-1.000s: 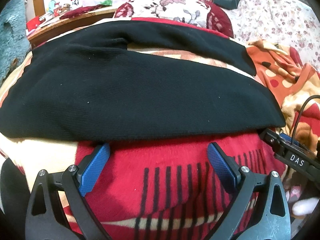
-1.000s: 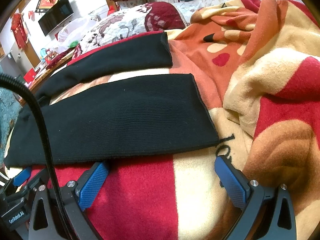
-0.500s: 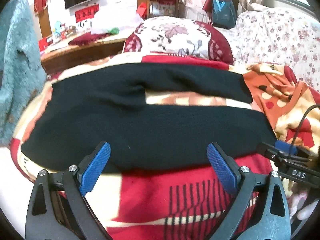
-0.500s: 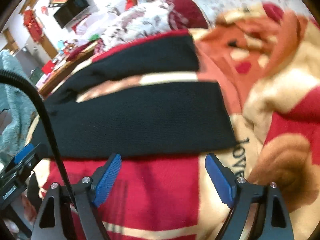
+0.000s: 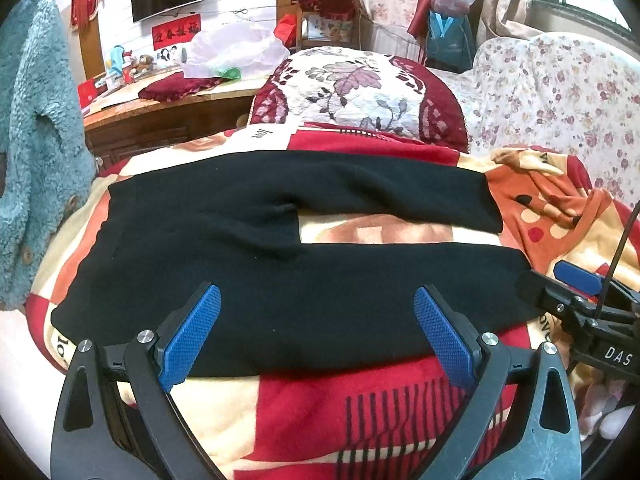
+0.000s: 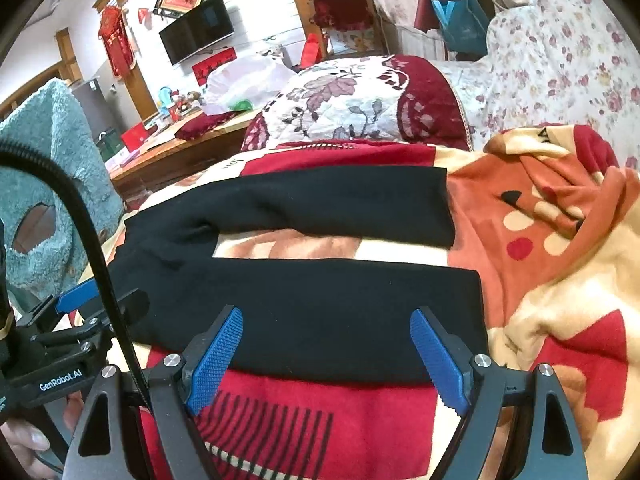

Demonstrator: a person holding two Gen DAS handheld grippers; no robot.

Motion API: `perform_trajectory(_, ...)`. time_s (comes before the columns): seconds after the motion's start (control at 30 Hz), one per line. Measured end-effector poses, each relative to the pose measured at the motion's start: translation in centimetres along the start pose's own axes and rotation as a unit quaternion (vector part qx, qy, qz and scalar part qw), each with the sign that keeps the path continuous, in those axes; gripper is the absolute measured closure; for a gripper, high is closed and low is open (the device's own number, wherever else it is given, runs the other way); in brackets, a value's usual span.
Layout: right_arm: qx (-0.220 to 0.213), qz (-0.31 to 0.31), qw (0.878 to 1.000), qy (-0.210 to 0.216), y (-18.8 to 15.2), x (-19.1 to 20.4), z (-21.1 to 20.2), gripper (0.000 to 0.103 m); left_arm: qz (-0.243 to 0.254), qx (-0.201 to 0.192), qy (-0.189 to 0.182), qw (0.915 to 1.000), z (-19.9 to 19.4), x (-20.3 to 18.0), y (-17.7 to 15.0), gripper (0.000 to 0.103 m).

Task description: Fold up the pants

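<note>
Black pants (image 5: pixel 280 280) lie flat on a red and cream blanket (image 5: pixel 340 412), waist to the left, both legs running right with a gap between them. They also show in the right wrist view (image 6: pixel 340 300). My left gripper (image 5: pixel 316 336) is open and empty, raised above the near leg's front edge. My right gripper (image 6: pixel 326 354) is open and empty, raised over the near leg close to its cuff. The right gripper also shows at the right edge of the left wrist view (image 5: pixel 576 280).
A floral pillow (image 5: pixel 352 92) lies beyond the pants. A bunched orange blanket (image 6: pixel 540 208) lies to the right of the cuffs. A teal fleece jacket (image 5: pixel 36 140) hangs at the left. A wooden desk (image 5: pixel 152 116) with clutter stands behind.
Both grippers have pulled back and risen from the pants' near edge, so more of the pants and room shows. Both stay open and empty.
</note>
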State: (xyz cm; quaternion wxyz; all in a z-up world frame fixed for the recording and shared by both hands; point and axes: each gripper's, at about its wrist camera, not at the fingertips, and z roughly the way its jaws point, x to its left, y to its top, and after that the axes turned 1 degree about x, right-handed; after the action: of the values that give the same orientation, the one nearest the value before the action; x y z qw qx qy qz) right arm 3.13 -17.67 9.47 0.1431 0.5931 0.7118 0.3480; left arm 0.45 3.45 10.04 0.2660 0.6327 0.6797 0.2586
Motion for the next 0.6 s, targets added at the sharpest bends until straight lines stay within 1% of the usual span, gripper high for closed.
perform_trajectory(0.17,-0.004,0.006,1.000,0.001,0.2,-0.3,-0.1,0.018,0.002,-0.001,0.009,1.0000,0.1,0.0,0.2,0.005)
perform_trajectory(0.37,0.003,0.014,1.000,0.001,0.2,-0.8,0.0,0.018,-0.008,0.008,0.004,0.9999,0.5,0.6,0.1,0.005)
perform_trajectory(0.6,0.013,0.028,1.000,-0.004,0.0,-2.2,0.4,0.018,-0.017,0.015,0.008,0.9997,1.2,1.8,-0.1,0.005)
